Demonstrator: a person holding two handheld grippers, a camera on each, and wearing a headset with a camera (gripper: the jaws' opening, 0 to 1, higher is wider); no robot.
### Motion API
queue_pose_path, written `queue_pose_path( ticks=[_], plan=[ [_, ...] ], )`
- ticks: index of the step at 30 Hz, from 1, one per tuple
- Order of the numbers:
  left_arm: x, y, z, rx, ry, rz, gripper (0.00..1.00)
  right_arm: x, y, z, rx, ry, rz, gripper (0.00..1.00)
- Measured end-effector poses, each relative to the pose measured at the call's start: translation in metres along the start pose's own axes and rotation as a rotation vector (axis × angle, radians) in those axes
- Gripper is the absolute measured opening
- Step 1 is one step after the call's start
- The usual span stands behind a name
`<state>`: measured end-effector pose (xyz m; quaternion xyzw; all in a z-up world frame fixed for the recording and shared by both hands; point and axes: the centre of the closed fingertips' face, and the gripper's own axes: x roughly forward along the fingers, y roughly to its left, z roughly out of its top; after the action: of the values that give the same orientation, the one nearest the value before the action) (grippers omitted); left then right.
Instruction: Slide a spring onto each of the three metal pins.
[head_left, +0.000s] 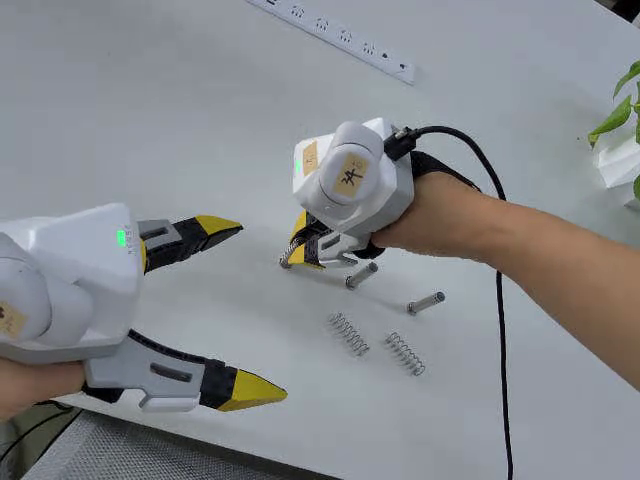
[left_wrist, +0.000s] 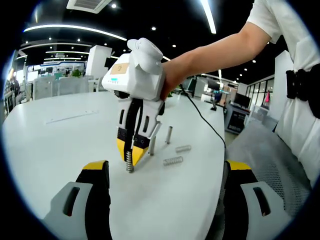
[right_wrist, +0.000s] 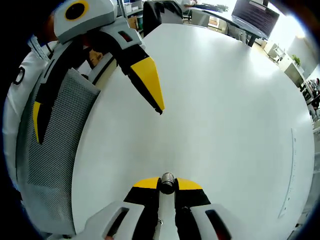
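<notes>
My right gripper (head_left: 303, 252) points down at the white table (head_left: 150, 120), shut on a spring (head_left: 289, 259) that stands upright around a pin. In the left gripper view that spring (left_wrist: 130, 163) hangs from the yellow tips of the right gripper (left_wrist: 131, 151). In the right gripper view its round top (right_wrist: 167, 183) sits between my right gripper's (right_wrist: 167, 185) pads. Two more metal pins (head_left: 360, 275) (head_left: 427, 301) stand bare just right of it. Two loose springs (head_left: 348, 333) (head_left: 404, 352) lie nearer me. My left gripper (head_left: 243, 310) is open and holds nothing, left of the pins.
A white power strip (head_left: 340, 35) lies at the far edge of the table. A black cable (head_left: 497, 290) trails from the right gripper toward me. Green leaves (head_left: 622, 108) show at the right edge. The table's near edge (head_left: 300, 465) runs below the left gripper.
</notes>
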<state>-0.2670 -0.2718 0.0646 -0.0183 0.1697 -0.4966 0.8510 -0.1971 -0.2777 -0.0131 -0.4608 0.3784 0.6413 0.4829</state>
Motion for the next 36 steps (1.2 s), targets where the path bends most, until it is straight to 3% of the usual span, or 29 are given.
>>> queue_pose_path(
  ticks=[12, 24, 30, 36],
  plan=[
    [0.001, -0.001, -0.001, 0.002, 0.003, 0.000, 0.95, 0.004, 0.004, -0.001, 0.007, 0.000, -0.003, 0.08],
    [0.000, -0.002, -0.001, 0.007, 0.011, -0.001, 0.94, 0.000, 0.004, 0.003, 0.029, -0.021, -0.015, 0.17],
    [-0.001, -0.003, -0.001, 0.018, 0.023, -0.003, 0.94, -0.008, 0.003, 0.005, 0.040, -0.043, -0.036, 0.23],
    [-0.001, -0.005, -0.003, 0.026, 0.046, -0.011, 0.95, -0.025, 0.001, 0.006, 0.087, -0.100, -0.077, 0.28]
  ],
)
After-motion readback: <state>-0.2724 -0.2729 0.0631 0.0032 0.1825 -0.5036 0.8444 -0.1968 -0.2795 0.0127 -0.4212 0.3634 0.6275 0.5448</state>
